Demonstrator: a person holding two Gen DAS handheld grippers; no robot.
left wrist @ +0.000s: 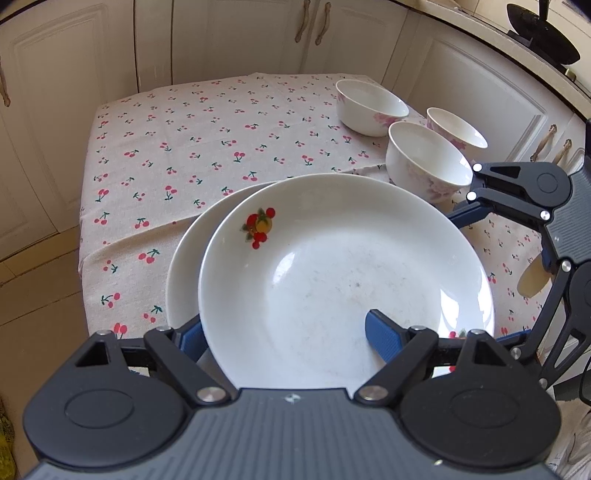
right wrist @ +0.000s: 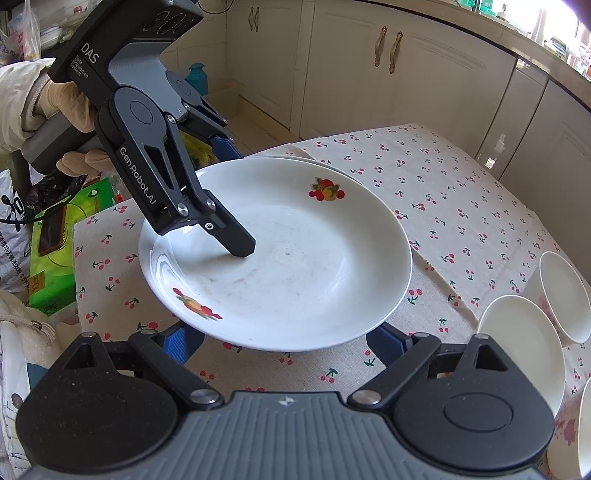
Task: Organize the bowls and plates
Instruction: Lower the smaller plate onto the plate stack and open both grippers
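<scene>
A white plate [left wrist: 332,266] with fruit prints lies on a second white plate [left wrist: 184,266], shifted a little to its right, on the cherry-print tablecloth [left wrist: 177,147]. My left gripper [left wrist: 288,332] is open and straddles the top plate's rim. One of its fingers [right wrist: 240,247] rests in the plate's well [right wrist: 295,258]; the other sits outside the rim. My right gripper [right wrist: 284,343] is open, both fingers reaching under the plate's near rim. Three white bowls with pink flowers [left wrist: 369,107] [left wrist: 424,162] [left wrist: 458,129] stand upright beyond the plates.
Cream cupboards [left wrist: 229,37] surround the small table. A green tissue box [right wrist: 55,266] and bags crowd the floor beside the table's left edge. A gloved hand [right wrist: 74,107] holds the left gripper. A black wok [left wrist: 543,33] sits on the counter. Bare tablecloth [right wrist: 461,184] lies behind the plates.
</scene>
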